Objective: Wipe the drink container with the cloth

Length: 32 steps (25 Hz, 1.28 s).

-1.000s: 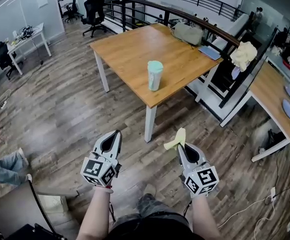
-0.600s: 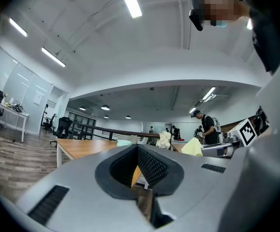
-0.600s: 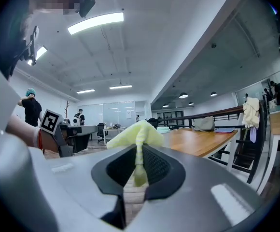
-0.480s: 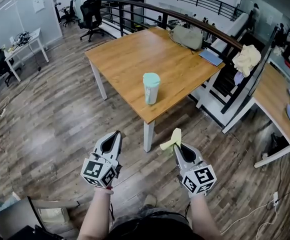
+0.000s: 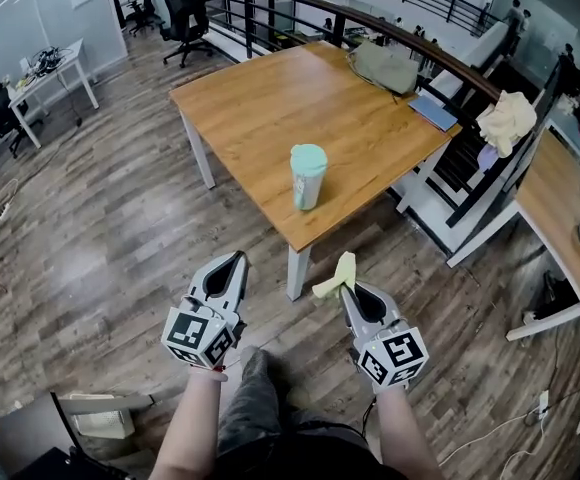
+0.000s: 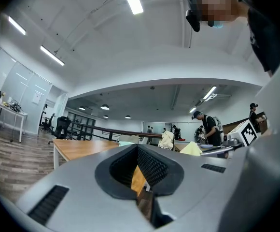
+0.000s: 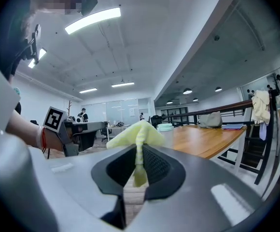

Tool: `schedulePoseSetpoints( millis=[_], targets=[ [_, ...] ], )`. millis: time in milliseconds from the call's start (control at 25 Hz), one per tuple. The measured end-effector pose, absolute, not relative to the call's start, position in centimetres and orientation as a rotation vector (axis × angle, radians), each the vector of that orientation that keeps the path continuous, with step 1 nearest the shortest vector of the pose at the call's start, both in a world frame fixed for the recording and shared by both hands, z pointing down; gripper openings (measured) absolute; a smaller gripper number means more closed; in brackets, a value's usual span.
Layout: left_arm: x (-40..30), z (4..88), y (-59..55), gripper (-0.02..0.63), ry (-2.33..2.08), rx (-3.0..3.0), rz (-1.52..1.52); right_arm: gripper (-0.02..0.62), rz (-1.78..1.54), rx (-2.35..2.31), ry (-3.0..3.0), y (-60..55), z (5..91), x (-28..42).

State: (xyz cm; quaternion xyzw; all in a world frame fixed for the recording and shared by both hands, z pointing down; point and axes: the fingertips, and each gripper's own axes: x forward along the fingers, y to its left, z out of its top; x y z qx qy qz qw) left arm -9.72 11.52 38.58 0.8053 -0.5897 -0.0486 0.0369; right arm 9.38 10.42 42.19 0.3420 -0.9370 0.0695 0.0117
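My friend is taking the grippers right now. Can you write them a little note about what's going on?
Left gripper: shut, empty.
Right gripper: shut on the yellow cloth.
Cup: upright on the table, near its front edge, lid on, well ahead of both grippers.
Done: the cloth is in hand.
Left: step up to the table, perhaps steady the cup, then wipe it with the cloth. No wiping has begun.
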Motion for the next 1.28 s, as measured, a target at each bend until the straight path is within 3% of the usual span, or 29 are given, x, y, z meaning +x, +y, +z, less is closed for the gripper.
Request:
schedulePoseSetpoints(
  millis=[760,1080,1280],
  targets=[
    [-9.3,39.9,-3.0,-0.001,-1.535,2.602,-0.141,0.041,0.26,1.21,-2.847,-0.5,43.4,6.8],
    [-8.1,41.3,-7.4,0.12,-1.423,2.651,-0.077,0.041,0.29,1.267,-2.793,-3.7,44.4,6.3],
    [-7.6,41.7,-10.1,0.263,-1.363,2.654,-0.083,0.041,0.308,1.306,-2.756,-5.3,44.7,5.8]
  ],
)
